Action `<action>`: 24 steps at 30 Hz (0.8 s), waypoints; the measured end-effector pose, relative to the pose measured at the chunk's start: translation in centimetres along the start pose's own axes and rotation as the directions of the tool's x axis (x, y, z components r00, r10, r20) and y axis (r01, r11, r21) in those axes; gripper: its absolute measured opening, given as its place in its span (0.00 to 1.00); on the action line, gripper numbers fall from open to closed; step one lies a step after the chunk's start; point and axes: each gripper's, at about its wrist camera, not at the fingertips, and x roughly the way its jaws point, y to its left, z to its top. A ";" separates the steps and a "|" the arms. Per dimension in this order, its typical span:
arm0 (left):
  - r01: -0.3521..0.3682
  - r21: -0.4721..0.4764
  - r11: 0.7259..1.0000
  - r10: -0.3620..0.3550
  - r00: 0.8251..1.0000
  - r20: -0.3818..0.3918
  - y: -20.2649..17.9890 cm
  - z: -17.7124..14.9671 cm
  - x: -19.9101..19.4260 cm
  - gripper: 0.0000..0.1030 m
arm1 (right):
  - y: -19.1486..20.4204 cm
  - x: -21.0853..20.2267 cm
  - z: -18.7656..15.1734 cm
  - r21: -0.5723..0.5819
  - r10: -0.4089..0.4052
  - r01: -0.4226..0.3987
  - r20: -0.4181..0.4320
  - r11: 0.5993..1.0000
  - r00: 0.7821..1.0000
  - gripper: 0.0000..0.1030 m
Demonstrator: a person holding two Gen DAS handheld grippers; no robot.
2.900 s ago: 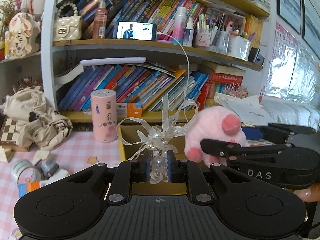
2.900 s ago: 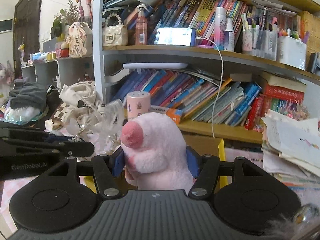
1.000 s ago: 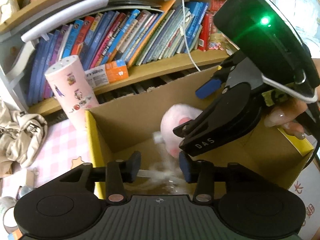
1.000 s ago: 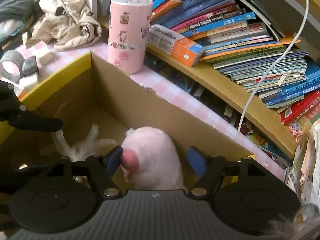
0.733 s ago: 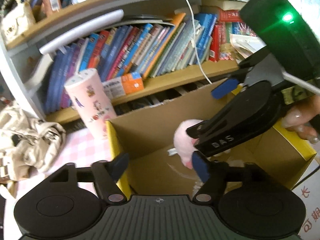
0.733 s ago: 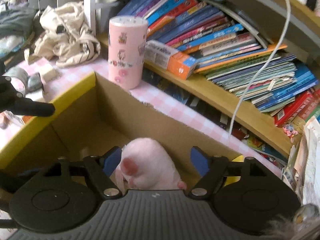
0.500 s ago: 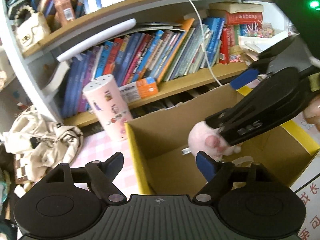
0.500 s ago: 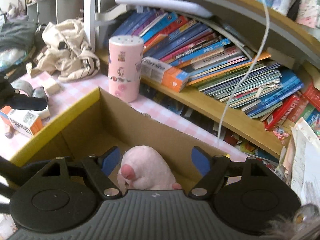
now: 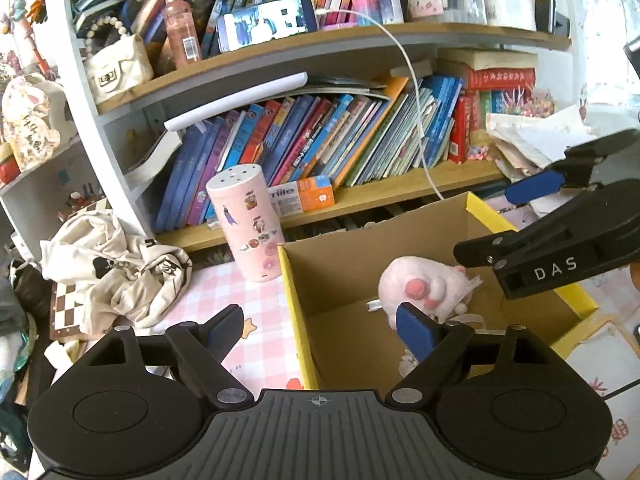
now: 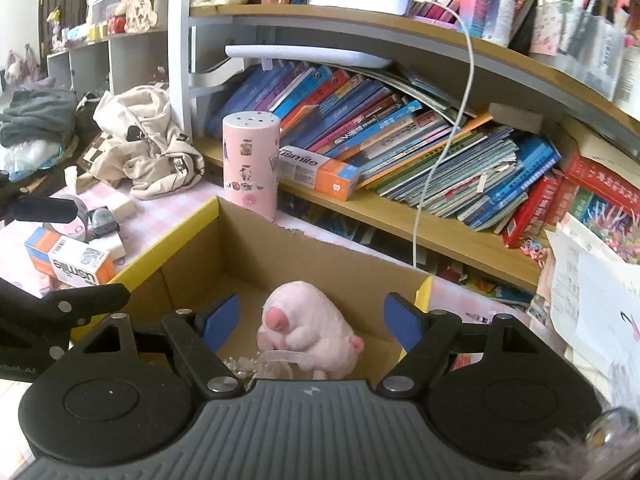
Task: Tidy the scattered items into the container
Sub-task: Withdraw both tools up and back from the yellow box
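Box [image 10: 256, 248]: open cardboard, yellow-edged, on pink checked cloth.
Contents: pink plush toy [image 10: 308, 326] on the floor, beaded ribbon trinket [image 10: 244, 364] beside it.
Left gripper [image 9: 320, 326]: spread, just opened, empty.
Right gripper [image 10: 312, 320]: spread, empty above toy.

The open brown cardboard box [image 10: 256, 256] looks matt and papery, with a smooth yellow rim. Inside it, the pink plush toy [image 10: 308, 332] is soft, fuzzy cloth. Behind the box, the round pink canister [image 10: 251, 160] is smooth, with a slight shine. Left of the box, the crumpled cream cloth bag [image 10: 140, 140] looks matt and wrinkly.
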 end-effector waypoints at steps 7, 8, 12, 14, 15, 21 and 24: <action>0.023 -0.038 0.999 -0.022 0.999 0.032 -0.1 -1.0 -2.6 0.83 | 0.8 -2.8 -1.7 0.057 -0.036 0.034 0.040 0.998 0.999 0.77; 0.026 -0.055 0.998 -0.024 0.999 0.035 0.1 -1.2 -2.9 0.84 | 0.9 -3.3 -1.9 0.067 -0.045 0.042 0.047 0.997 0.998 0.78; 0.041 -0.125 0.991 -0.037 0.999 0.037 0.9 -2.2 -4.0 0.84 | 1.6 -5.0 -3.0 0.113 -0.072 0.063 0.073 0.992 0.995 0.79; 0.045 -0.139 0.989 -0.041 0.999 0.035 1.4 -2.8 -4.4 0.84 | 2.2 -5.7 -3.4 0.129 -0.089 0.078 0.080 0.989 0.993 0.79; 0.048 -0.142 0.989 -0.043 0.998 0.035 1.6 -3.1 -4.6 0.84 | 2.4 -6.0 -3.6 0.136 -0.098 0.087 0.083 0.987 0.992 0.79; 0.075 -0.149 0.986 -0.071 0.997 0.031 2.9 -4.8 -5.6 0.85 | 4.5 -7.4 -5.0 0.185 -0.143 0.128 0.071 0.974 0.987 0.79; 0.090 -0.148 0.985 -0.086 0.996 0.031 3.6 -5.7 -6.2 0.85 | 6.0 -7.9 -5.7 0.198 -0.168 0.153 0.059 0.968 0.984 0.79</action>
